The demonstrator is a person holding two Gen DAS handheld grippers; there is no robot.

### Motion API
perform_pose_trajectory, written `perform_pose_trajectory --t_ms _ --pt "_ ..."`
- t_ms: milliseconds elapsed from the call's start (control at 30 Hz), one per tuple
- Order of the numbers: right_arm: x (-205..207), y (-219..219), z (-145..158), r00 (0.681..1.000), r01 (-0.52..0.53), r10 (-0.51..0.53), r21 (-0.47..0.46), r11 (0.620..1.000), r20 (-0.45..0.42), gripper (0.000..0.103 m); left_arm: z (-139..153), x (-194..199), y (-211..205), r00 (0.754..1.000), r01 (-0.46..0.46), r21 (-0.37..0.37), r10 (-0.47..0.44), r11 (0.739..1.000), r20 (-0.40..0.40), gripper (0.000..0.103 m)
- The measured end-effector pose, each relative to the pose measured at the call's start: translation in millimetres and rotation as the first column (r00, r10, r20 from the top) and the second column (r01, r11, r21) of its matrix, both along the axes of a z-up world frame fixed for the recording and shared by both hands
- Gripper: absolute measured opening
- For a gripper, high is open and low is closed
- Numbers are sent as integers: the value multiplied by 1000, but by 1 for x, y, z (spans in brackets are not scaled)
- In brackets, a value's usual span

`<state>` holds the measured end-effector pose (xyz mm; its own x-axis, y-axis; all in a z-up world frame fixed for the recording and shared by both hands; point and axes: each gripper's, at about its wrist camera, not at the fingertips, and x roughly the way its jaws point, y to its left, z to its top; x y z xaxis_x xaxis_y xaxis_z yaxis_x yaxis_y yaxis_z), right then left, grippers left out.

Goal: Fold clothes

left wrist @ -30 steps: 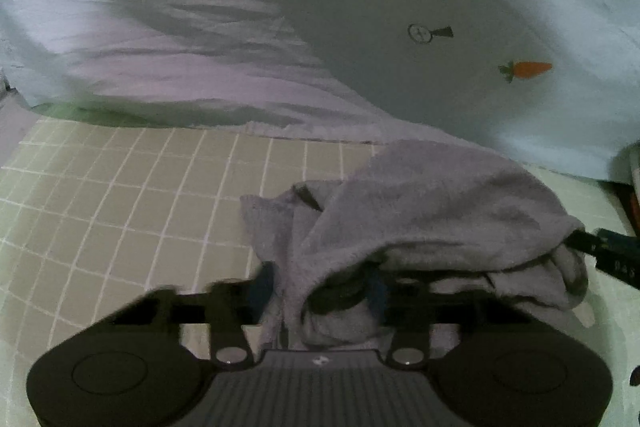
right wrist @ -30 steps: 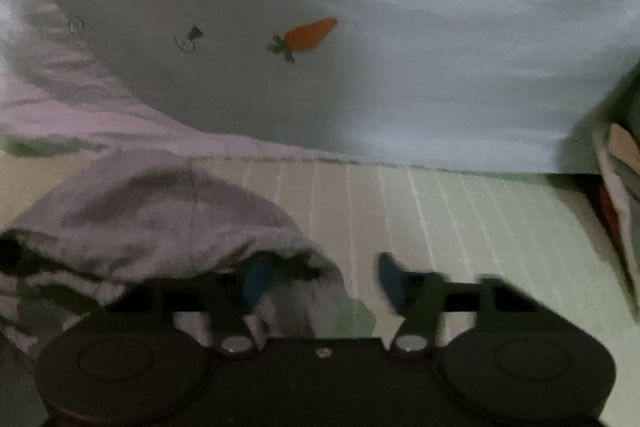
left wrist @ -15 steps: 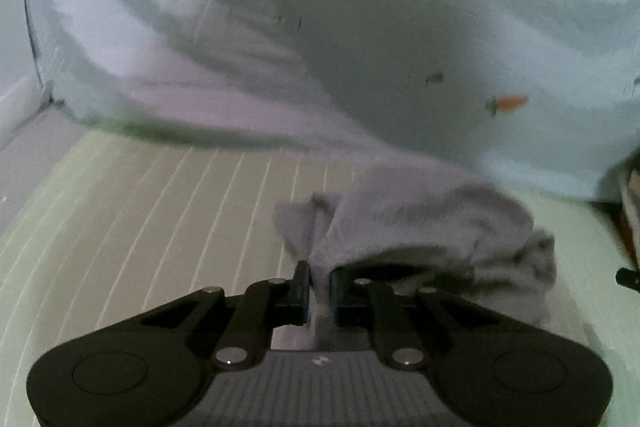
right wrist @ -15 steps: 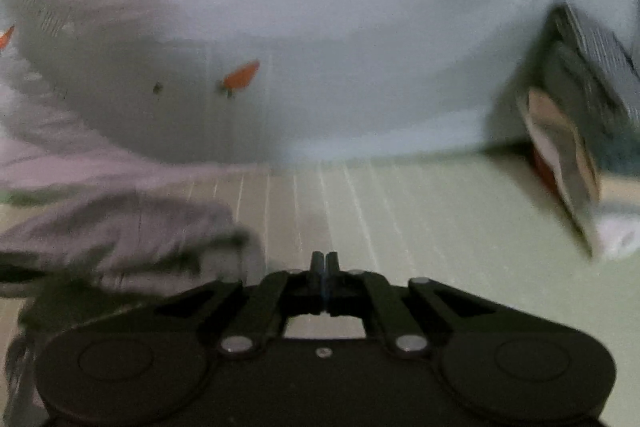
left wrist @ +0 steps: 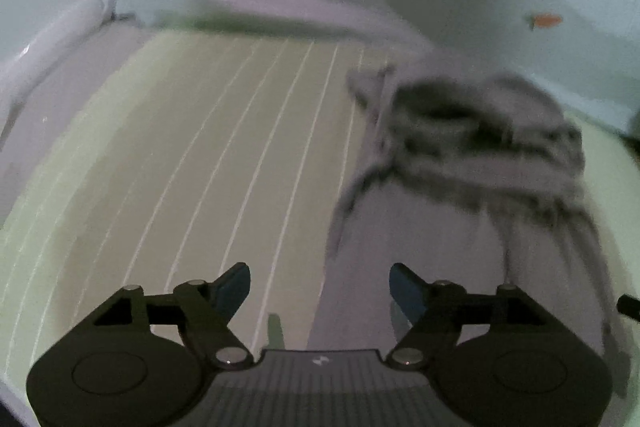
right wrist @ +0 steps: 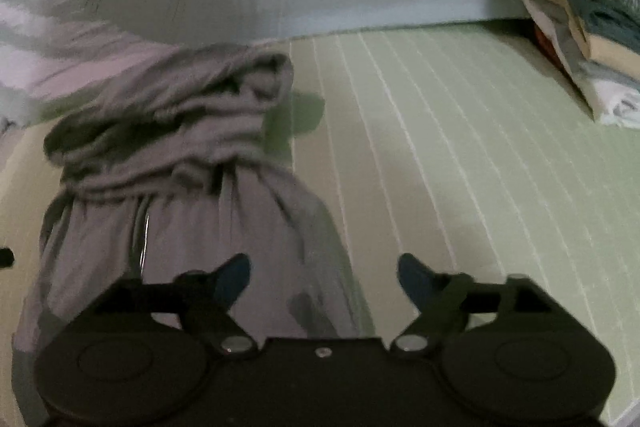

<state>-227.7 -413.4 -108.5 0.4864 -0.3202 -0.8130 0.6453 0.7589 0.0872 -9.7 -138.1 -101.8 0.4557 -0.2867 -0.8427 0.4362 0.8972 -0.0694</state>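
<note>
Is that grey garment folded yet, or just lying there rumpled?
Not folded. The grey garment is bunched in wrinkled rolls at its far end, its near part spread on the green striped sheet. Both grippers are open.

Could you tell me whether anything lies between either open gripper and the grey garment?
Nothing visible does. The grey garment lies bunched on the green sheet, right ahead of the left gripper and the right gripper, both with jaws open. The stack of clothes sits off to the side.
</note>
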Motion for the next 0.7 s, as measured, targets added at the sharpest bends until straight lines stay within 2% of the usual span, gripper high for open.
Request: perform_pose_trajectory --t_ms 267,433,533,700 --pt "-35 26 -19 997 -16 21 61 998 -69 86 -29 -39 33 992 -4 34 8 999 -122 78" --pt "-54 37 -28 995 -20 29 94 995 -95 86 -30 -49 41 988 23 -7 -24 1000 -153 78" --pt "-59 42 -29 995 -17 28 112 994 -97 86 -33 -57 43 979 84 -40 -89 996 -182 78" --pt "-66 48 -30 994 -19 33 129 991 -102 87 -39 -70 42 969 127 -63 -137 990 -205 78"
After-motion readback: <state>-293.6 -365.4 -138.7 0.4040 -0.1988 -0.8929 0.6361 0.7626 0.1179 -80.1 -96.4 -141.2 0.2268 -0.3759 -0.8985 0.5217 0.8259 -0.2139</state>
